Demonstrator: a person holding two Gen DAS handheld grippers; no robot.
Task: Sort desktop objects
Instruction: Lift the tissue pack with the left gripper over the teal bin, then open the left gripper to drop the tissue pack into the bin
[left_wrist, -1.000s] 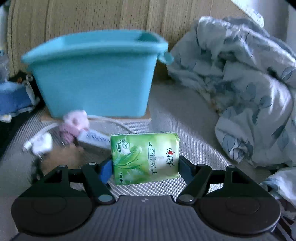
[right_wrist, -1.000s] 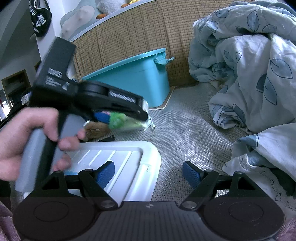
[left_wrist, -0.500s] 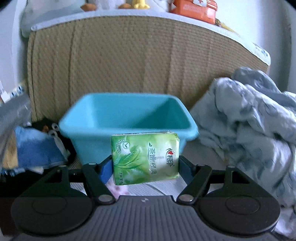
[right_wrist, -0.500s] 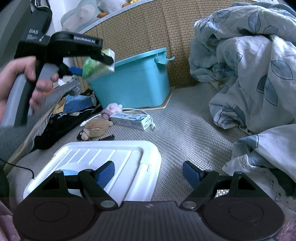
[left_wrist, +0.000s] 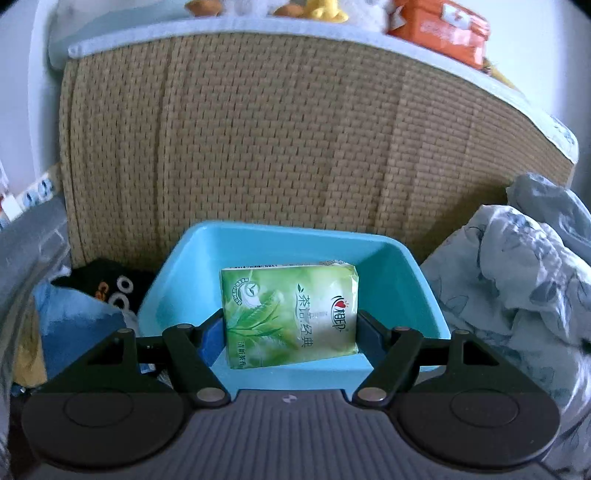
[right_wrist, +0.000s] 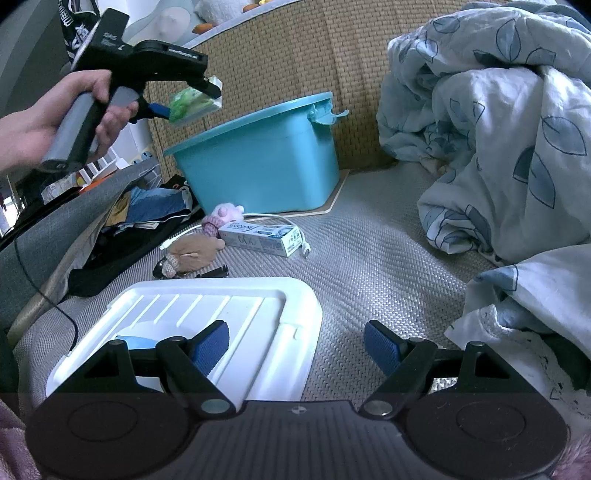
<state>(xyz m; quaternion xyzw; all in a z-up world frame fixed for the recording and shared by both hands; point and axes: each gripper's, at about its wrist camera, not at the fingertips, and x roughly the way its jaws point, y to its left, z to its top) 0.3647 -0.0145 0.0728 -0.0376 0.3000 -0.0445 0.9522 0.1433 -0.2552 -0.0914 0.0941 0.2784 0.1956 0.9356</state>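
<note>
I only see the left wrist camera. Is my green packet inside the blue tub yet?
Observer: No, the green packet hangs well above the blue tub and its rim.
Operator: What's my other gripper doing?
Observer: The right gripper is open, holding nothing, near a white lid.
Operator: Anything left to sort?
Observer: A toothpaste box, pink plush and brown plush lie on the mat before the blue tub.

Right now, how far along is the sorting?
Nothing is visibly binned. In hand: the left gripper holds the green tissue pack above the blue bin. Left on the mat: the toothpaste box, two plush toys and a white cable. The right gripper is open.
</note>
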